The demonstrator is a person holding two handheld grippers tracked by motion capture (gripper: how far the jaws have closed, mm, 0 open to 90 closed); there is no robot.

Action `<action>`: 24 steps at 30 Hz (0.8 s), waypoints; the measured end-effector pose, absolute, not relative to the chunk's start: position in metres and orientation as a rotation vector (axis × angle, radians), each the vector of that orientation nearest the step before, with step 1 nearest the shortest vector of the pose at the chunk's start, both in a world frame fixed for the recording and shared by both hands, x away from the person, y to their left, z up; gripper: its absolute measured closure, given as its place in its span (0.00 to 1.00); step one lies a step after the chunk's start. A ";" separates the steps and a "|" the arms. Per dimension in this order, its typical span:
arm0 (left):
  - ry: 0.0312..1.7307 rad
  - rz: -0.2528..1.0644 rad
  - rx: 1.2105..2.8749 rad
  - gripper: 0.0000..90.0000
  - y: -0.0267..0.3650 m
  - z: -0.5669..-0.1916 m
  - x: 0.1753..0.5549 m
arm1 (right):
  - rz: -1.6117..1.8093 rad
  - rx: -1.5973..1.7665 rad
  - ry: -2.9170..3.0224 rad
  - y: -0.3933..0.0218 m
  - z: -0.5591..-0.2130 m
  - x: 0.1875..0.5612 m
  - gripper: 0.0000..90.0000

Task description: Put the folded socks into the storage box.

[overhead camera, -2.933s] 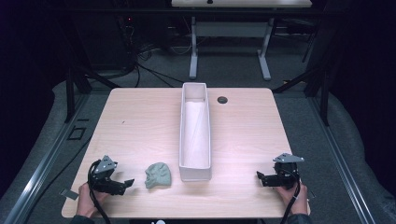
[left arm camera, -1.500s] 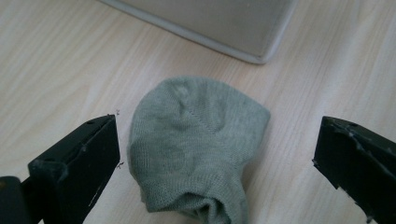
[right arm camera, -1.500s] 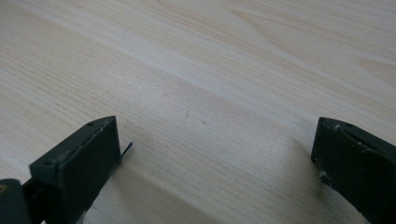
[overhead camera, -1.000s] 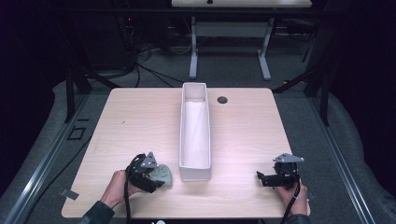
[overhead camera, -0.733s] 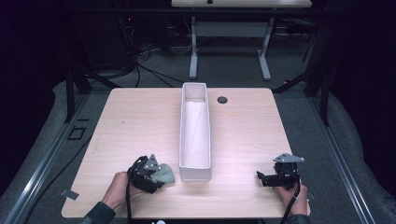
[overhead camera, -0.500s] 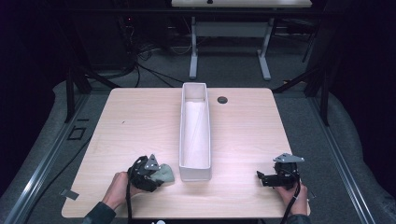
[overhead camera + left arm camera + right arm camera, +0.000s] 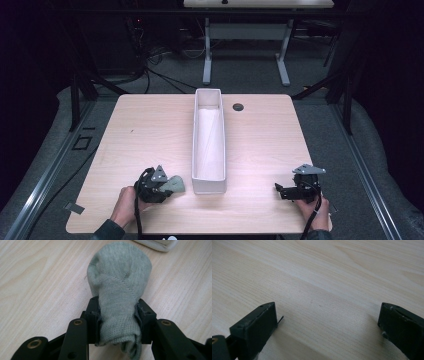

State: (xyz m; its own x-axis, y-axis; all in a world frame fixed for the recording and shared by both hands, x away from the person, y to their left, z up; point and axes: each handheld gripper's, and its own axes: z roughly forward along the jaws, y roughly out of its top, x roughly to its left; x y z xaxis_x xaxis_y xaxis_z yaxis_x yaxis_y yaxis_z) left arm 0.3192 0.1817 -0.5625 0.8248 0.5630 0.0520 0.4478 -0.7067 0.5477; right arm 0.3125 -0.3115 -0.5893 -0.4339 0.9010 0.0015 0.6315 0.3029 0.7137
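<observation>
We see the left gripper (image 7: pixel 117 322) low on the table (image 7: pixel 150 130), its jaws having just closed on a grey-green sock (image 7: pixel 120 290); they now pinch its bunched middle from both sides. The sock lies on the wood near the table's front edge, just left of the near end of the long white bin (image 7: pixel 209 150) (a corner of that bin shows at the top of the left gripper view). In the high view the sock (image 7: pixel 176 184) pokes out beyond the gripper (image 7: pixel 162 186) toward the bin. Our right gripper (image 7: pixel 329 322) rests well apart at the table's front right (image 7: pixel 282 190), jaws spread wide over bare wood with nothing between them
</observation>
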 end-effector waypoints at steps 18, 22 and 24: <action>0.766 0.279 2.471 0.72 0.182 -0.559 0.321 | 0.921 1.371 2.169 -0.311 -0.589 0.311 0.04; 0.773 0.276 2.469 0.72 0.184 -0.558 0.320 | 0.914 1.376 2.165 -0.310 -0.589 0.311 0.03; 0.776 0.276 2.466 0.73 0.185 -0.556 0.320 | 0.911 1.377 2.164 -0.310 -0.589 0.311 0.03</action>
State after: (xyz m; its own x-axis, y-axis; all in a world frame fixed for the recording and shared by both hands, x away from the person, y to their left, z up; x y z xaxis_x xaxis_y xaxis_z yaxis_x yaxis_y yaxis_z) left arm 0.3200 0.1852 -0.5565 0.8138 0.5802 0.0330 0.4709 -0.6916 0.5477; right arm 0.3113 -0.3104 -0.5894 -0.4236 0.9059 0.0001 0.6329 0.2958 0.7154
